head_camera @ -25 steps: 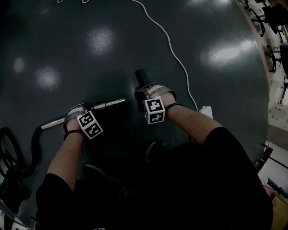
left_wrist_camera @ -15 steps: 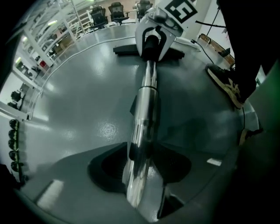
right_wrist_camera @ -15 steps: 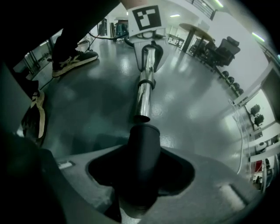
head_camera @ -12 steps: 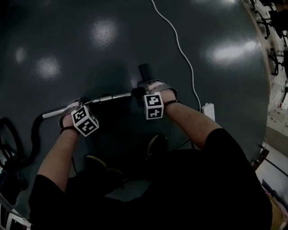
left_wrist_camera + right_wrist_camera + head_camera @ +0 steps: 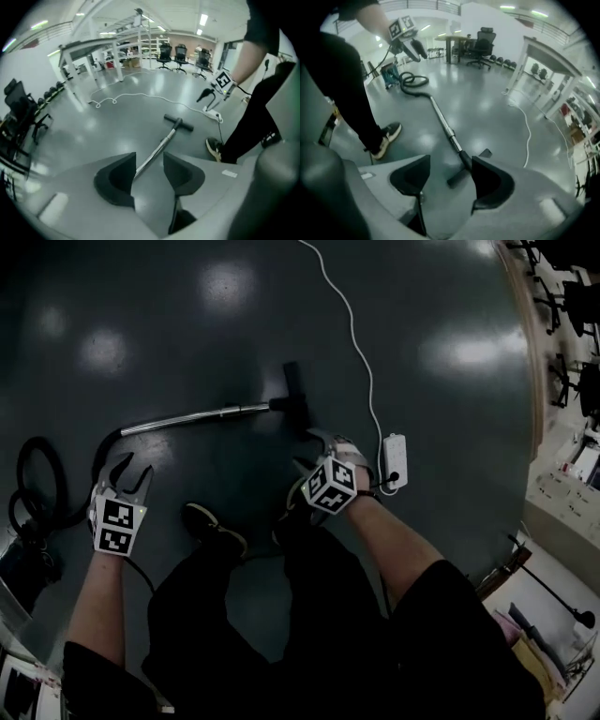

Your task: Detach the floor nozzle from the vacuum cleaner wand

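You're standing over the job with neither hand on it: the left tongs (image 5: 133, 470) and the right tongs (image 5: 309, 451) are both held up off the floor (image 5: 234, 324), and their jaws have just been opening. In each gripper view the jaws stand well apart with nothing between the pads; you only see the vacuum far below through the gap. The wand (image 5: 187, 418) lies flat on the floor ahead of your shoes (image 5: 214, 526), its dark hose (image 5: 42, 479) curling away on your left. The floor nozzle (image 5: 296, 395) sits crosswise at the wand's right end, and it looks still joined to the tube, though the joint is too small and dark to be sure. So I'd judge the separation not yet done, and this is the moment before reaching in. The next move calls for bringing both hands down. Put the left tongs around the metal tube just short of the joint to hold it. Close the right tongs on the nozzle's neck, then pull straight along the line of the wand rather than bending it. If there's a catch, I can't make it out from here, so feel for resistance. Keep clear of the white cable (image 5: 361, 343) and its power strip (image 5: 392, 460), which lies close beside your right hand.
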`<state>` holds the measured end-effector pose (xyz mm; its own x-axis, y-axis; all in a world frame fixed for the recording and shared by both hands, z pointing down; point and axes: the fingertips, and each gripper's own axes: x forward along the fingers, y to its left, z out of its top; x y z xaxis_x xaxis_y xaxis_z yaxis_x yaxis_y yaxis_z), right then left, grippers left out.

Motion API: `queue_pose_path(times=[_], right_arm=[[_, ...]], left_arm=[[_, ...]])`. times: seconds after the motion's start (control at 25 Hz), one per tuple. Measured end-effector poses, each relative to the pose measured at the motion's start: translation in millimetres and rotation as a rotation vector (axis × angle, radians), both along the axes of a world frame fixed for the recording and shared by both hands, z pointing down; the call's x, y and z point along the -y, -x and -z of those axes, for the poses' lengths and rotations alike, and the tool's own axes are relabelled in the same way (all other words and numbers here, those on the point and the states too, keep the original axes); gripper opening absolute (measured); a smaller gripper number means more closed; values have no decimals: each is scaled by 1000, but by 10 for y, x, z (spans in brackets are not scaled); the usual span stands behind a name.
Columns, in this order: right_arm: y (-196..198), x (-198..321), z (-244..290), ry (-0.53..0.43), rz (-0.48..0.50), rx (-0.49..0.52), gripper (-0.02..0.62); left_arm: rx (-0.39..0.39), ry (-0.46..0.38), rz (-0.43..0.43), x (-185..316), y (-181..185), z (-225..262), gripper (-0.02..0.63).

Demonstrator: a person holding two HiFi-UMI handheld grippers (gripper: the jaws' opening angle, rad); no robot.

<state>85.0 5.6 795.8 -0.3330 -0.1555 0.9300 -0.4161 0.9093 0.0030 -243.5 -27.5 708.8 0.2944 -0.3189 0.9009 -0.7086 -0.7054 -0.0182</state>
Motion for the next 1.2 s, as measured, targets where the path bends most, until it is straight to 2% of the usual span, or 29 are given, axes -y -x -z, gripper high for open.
queue_pose_path(times=[0.08,0.28,0.36,0.4,0.44,0.52,0.64,0.76,0.84,0.96,1.2], right_arm=[[-117,-157,764,19,-147,73,275],[-506,-438,2457,158,-677,301,275],[-553,-547,3001,219,-831,400,275],[-545,-557,3255,233,-873,447,275],[-517,-555,3500,235,-890,487,275],[-410,-588,3999,214,-862,545,275],[-175,-677,4805,137,-786,621,275],[51,-793,5471,53,-784,707,267],[175,-956,5759,17,-782,758,265],[333,-1126,6114,-18,-722,819,265],[278,-1193,6737,-39,-664,980,245]], left_arm=[[-45,-51,115,-89,-5,732,187],[-191,-160,353,-373,-354,2576,187],[-259,-204,427,-492,-514,3248,189],[-293,-236,453,-519,-579,3549,189],[-327,-270,469,-540,-633,3817,189],[-379,-329,455,-621,-728,4263,187],[-420,-401,361,-751,-819,4842,183],[-457,-479,283,-841,-819,5300,179],[-502,-505,255,-987,-832,5479,179],[-562,-529,221,-1221,-909,5727,179],[-646,-617,186,-1527,-1347,6417,179]])
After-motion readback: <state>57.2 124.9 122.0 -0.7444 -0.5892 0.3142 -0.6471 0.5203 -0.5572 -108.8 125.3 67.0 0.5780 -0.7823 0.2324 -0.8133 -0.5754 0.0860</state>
